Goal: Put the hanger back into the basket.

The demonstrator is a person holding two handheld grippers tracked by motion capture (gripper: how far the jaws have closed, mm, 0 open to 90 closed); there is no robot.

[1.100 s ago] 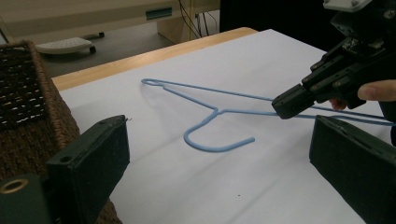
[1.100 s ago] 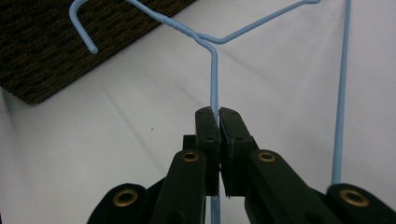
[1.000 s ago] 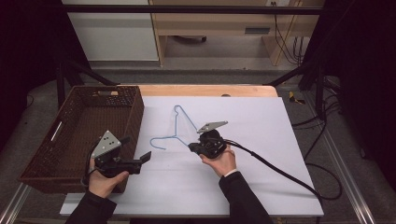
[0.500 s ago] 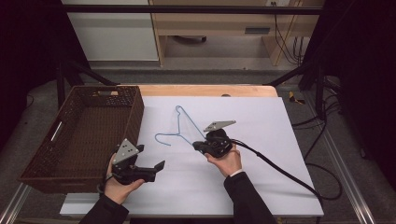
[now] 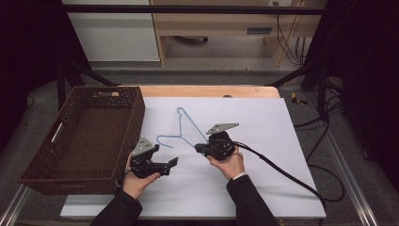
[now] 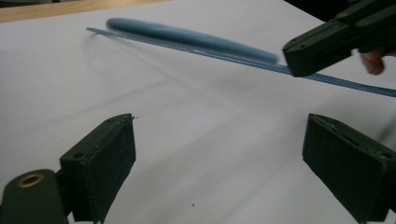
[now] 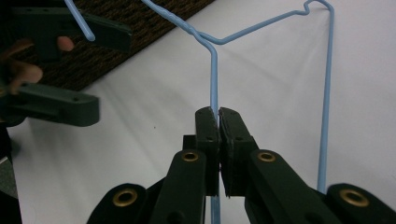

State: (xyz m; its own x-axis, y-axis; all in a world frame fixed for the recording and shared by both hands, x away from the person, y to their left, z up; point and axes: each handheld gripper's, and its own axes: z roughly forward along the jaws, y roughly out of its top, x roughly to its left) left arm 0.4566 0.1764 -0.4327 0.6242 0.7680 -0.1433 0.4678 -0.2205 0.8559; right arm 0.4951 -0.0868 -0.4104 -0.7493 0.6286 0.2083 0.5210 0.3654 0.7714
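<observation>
Lab recording bench: white-covered table inside black frame; cables at right, wooden desk at top.

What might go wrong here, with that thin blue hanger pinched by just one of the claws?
The right gripper pinches only one thin wire of the blue hanger, so it may twist or slip out. The left gripper, jaws wide and just starting to close with nothing between them, sits close by and might knock the hanger. The hook end lies near the basket and may snag its weave.

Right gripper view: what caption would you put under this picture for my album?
The right hand-held gripper pinches a blue wire hanger above a white table, with the left hand-held gripper open nearby.
</observation>
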